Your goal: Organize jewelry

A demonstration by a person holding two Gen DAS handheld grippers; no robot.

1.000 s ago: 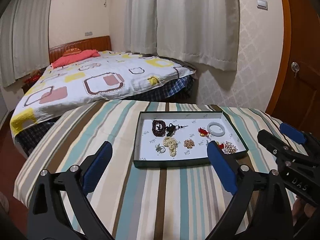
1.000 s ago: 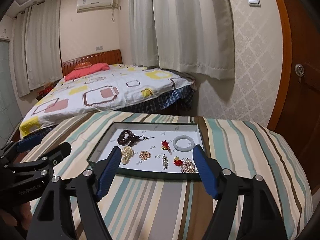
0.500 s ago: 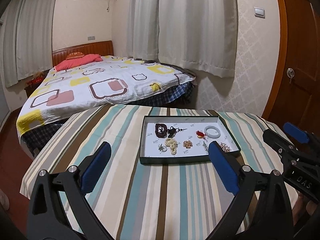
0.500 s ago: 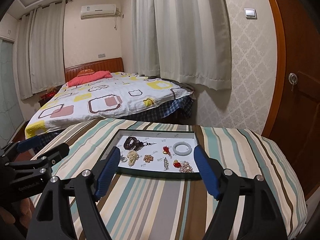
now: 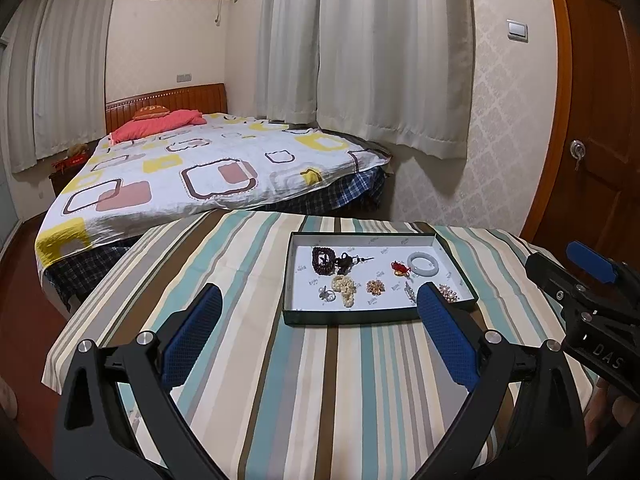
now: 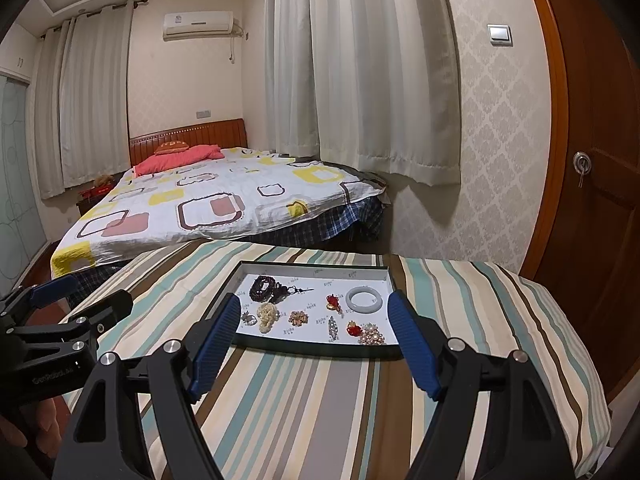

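A dark-rimmed tray (image 5: pixel 352 318) with a white floor sits on the striped tablecloth; it also shows in the right wrist view (image 6: pixel 320 350). In it lie a dark bead bracelet (image 5: pixel 323 260), a pale jade bangle (image 5: pixel 422 265), a pearl strand (image 5: pixel 345 287), a gold brooch (image 5: pixel 375 287), a red charm (image 5: pixel 400 268) and a pearl cluster brooch (image 6: pixel 372 334). My left gripper (image 5: pixel 318 322) is open and empty, held above the cloth short of the tray. My right gripper (image 6: pixel 314 330) is open and empty, just before the tray's near rim.
The table with the striped cloth (image 5: pixel 320 400) ends close on the left and right. A bed (image 5: pixel 192 172) stands beyond it, curtains (image 5: pixel 380 48) behind, and a wooden door (image 5: pixel 600 120) at right. The right gripper's body (image 5: pixel 592 300) shows at the left wrist view's right edge.
Both grippers have pulled back and up from the tray, so it looks smaller and farther. Both stay open and empty. The jewelry has not moved.
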